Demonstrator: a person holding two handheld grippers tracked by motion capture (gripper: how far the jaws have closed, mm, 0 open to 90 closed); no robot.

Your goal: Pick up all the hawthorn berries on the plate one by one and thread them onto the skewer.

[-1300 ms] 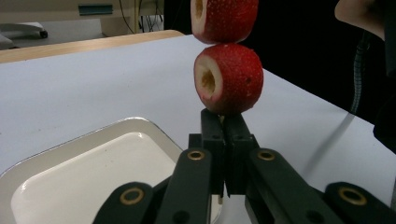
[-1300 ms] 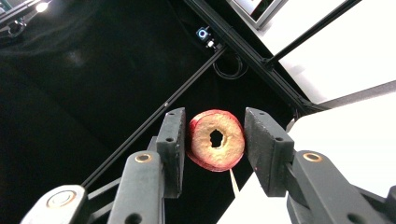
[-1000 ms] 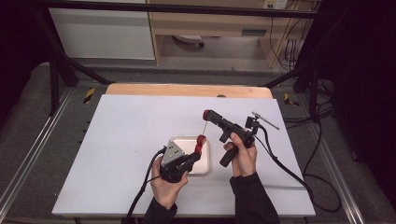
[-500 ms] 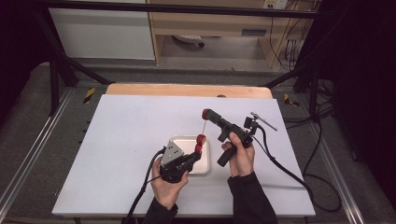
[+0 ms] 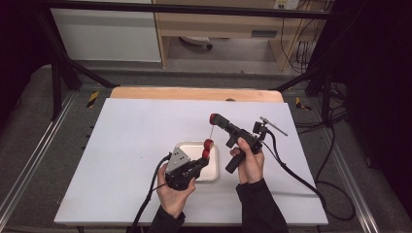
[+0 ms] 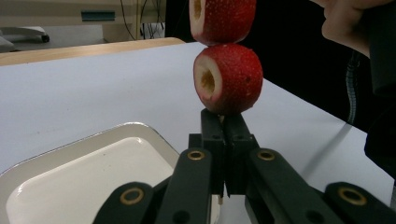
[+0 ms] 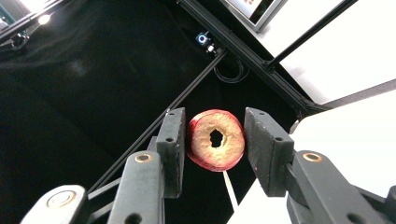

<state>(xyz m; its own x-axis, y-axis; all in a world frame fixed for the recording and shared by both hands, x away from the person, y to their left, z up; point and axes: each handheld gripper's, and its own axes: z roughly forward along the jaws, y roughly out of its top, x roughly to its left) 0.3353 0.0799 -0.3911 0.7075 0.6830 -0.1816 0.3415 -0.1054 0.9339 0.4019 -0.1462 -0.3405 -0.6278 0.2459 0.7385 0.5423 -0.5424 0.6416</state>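
Hardly any change vs earlier pics: right tool [image 5: 213, 118] w/ its fruit piece [image 5: 213, 118] sits a hair lower at the skewer [image 5: 210, 130] top. Nothing else shifts.

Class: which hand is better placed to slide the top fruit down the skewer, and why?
Right. The right gripper grips the top fruit at the skewer's tip. The left gripper is shut on the skewer's base beneath two fruits, so it should just steady it.
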